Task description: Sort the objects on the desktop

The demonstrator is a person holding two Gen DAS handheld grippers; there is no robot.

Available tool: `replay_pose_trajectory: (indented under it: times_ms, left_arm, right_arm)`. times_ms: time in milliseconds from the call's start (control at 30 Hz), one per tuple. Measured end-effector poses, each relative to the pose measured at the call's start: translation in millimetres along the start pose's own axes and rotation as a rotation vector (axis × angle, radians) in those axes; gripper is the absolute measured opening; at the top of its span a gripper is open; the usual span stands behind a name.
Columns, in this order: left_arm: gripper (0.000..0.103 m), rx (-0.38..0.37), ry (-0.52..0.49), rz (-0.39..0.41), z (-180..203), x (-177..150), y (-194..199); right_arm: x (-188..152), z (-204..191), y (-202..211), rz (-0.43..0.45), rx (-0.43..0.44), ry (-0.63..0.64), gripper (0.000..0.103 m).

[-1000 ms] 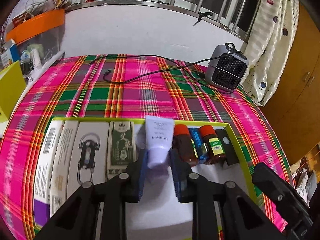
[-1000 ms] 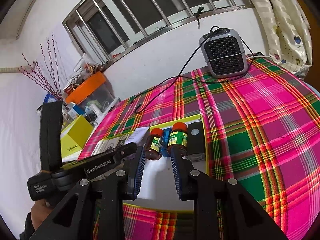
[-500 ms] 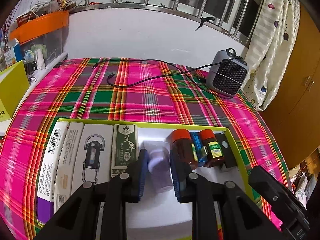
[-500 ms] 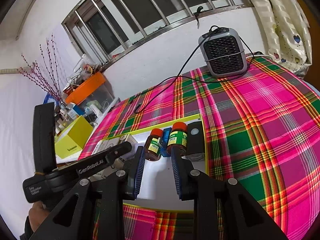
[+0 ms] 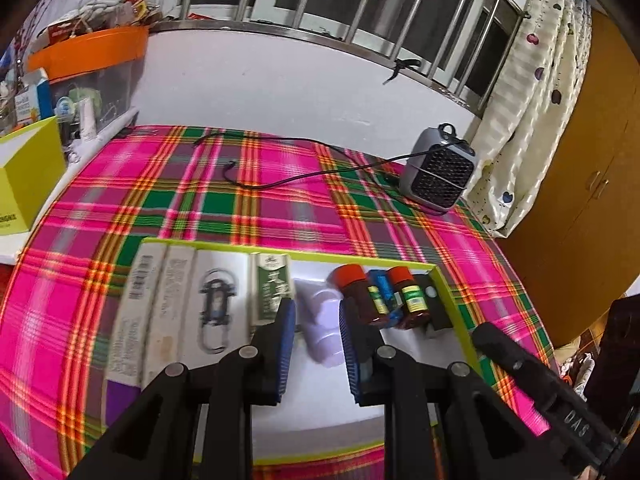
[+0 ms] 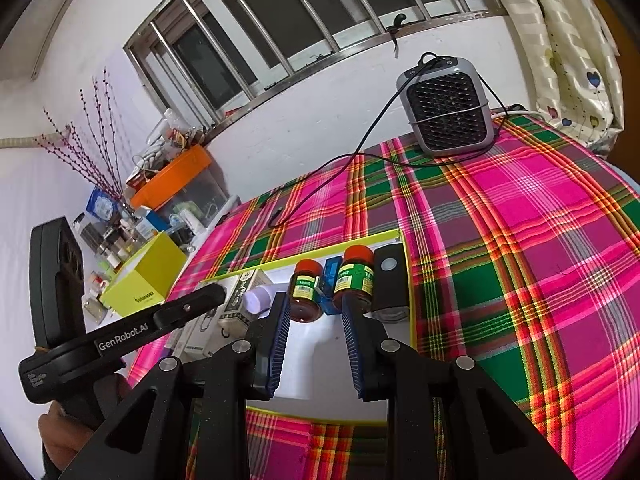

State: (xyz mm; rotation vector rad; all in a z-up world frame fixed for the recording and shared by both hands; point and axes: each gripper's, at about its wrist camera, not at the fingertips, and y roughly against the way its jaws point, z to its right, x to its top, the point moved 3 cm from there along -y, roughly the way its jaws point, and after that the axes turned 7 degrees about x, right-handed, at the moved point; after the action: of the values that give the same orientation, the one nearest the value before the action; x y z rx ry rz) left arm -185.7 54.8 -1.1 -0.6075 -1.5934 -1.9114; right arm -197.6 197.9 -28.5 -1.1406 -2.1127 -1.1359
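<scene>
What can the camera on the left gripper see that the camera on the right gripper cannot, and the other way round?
Only the left wrist view shows the brown wooden wardrobe and the long white flat boxes in full. Only the right wrist view shows the red-budded twig bunch and a hand gripping the left gripper's handle. Both show the yellow-rimmed white tray, two red-capped brown bottles, the pale lilac tube and the grey fan heater.

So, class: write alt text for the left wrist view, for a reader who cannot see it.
The left gripper hovers over a yellow-rimmed white tray with a pale lilac tube between its blue pads. Flat boxes lie left of the tube, two red-capped brown bottles right. The tray sits on a pink plaid cloth, a small grey heater behind.
</scene>
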Motion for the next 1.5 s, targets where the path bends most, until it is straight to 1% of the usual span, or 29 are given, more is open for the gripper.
replay_pose_trajectory:
  times_ms: [100,200,300,433,767,967,1200,1333,1500]
  left_arm:
    - [0.024,-0.006,-0.016,-0.006,-2,-7,5]
    - [0.024,-0.022,-0.056,-0.014,3,-14,8]
    - [0.024,-0.034,-0.111,-0.045,13,-23,3]
    - [0.024,-0.045,-0.146,-0.068,20,-31,-2]
    - [0.024,-0.036,-0.121,-0.051,3,-39,10]
    - [0.024,-0.009,-0.127,-0.024,0,-49,23]
    - [0.024,0.019,-0.141,0.008,-1,-55,37]
    - [0.024,0.016,-0.144,0.012,-2,-60,41]
    - [0.024,0.017,-0.15,0.014,-4,-64,45]
  right_arm:
    - [0,0,0,-0.003,0.002,0.002,0.028]
    - [0,-2,-1,-0.006,-0.001,0.013,0.028]
    - [-2,-3,-3,-0.012,-0.002,0.021,0.028]
    - [-3,-3,-4,-0.014,-0.005,0.027,0.028]
    - [-5,-5,-8,-0.027,-0.006,0.045,0.028]
    - [-8,-11,-11,-0.049,-0.007,0.072,0.028]
    - [-24,-25,-10,-0.096,-0.008,0.134,0.028]
    - [-33,-36,0,-0.108,-0.008,0.174,0.028]
    - [-44,-41,7,-0.131,-0.02,0.197,0.028]
